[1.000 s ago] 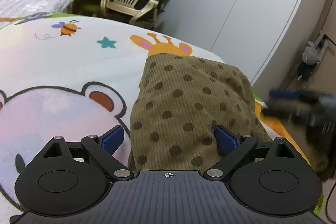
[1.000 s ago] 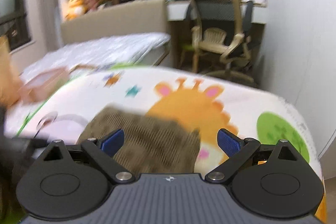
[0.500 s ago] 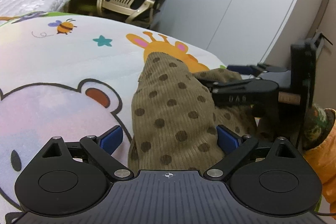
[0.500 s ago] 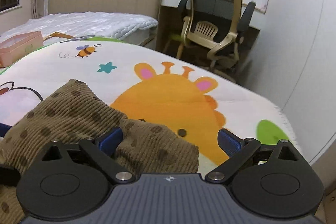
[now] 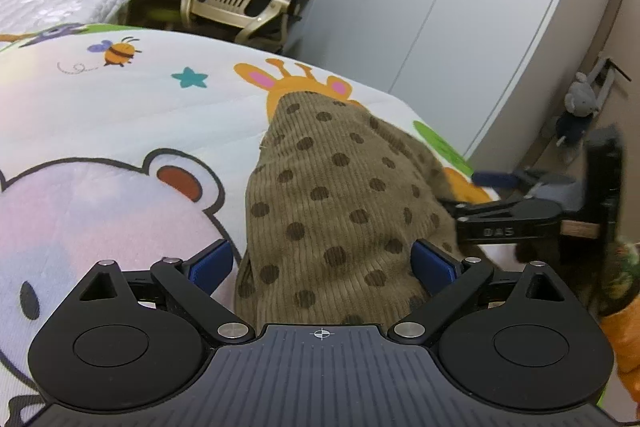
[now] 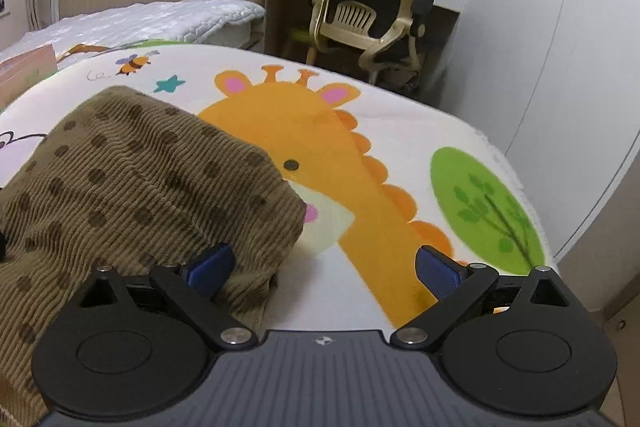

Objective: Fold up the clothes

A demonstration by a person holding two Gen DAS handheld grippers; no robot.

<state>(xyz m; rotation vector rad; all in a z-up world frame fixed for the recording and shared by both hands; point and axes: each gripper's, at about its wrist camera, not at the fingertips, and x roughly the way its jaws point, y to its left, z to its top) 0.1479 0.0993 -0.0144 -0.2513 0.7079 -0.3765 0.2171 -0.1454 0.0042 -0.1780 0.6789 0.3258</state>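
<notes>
A brown corduroy garment with dark dots (image 5: 332,203) lies bunched on a cartoon-print blanket (image 5: 120,115). My left gripper (image 5: 322,263) is open, its blue pads on either side of the garment's near end. My right gripper (image 6: 324,267) is open at the garment's right edge (image 6: 160,187); its left pad (image 6: 210,264) touches the cloth, its right pad is over the giraffe print. The right gripper also shows in the left wrist view (image 5: 520,211), at the garment's right side.
The blanket's right edge (image 6: 532,211) drops off near a white wardrobe (image 5: 460,7). An office chair (image 6: 368,11) stands behind the bed. A pink box (image 6: 24,71) sits at the far left. A grey plush toy (image 5: 580,103) hangs at right.
The right gripper swung in from the right, then drew back to the garment's right edge. The garment's right part now lies folded over, more compact. The left gripper barely moved.
</notes>
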